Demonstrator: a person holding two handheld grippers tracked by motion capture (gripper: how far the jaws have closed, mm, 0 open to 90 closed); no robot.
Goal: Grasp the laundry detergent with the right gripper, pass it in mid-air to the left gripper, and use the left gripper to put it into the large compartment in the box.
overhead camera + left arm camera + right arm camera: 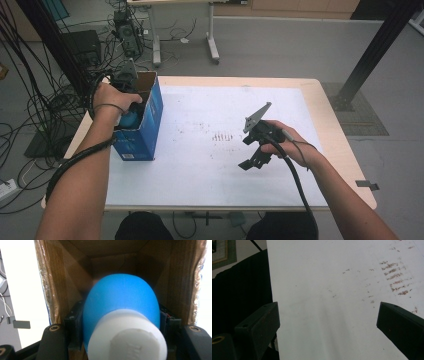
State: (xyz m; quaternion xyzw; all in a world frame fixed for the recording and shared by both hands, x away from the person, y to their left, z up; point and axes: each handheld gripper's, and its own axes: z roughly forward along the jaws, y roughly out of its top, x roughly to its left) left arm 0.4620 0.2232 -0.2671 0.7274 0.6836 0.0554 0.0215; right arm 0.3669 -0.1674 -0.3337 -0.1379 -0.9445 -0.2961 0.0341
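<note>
A blue cardboard box (146, 131) stands open-topped at the table's left edge. My left gripper (122, 323) reaches down into it and is shut on a blue round bulb (120, 297) with a white cap (127, 340). The bulb (131, 120) peeks out under the left hand. Brown box walls (57, 277) surround the bulb on all sides. My right gripper (254, 159) hovers over the middle of the white mat (200, 175), tilted down. Its jaws stand wide open with nothing between them, over bare mat (327, 322).
Brown smudges (222, 136) mark the mat just left of the right gripper. A small grey clip (367, 184) lies near the table's right front corner. Cables (30, 100) crowd the floor to the left. Desk legs (212, 47) and a black post (370, 55) stand beyond the table.
</note>
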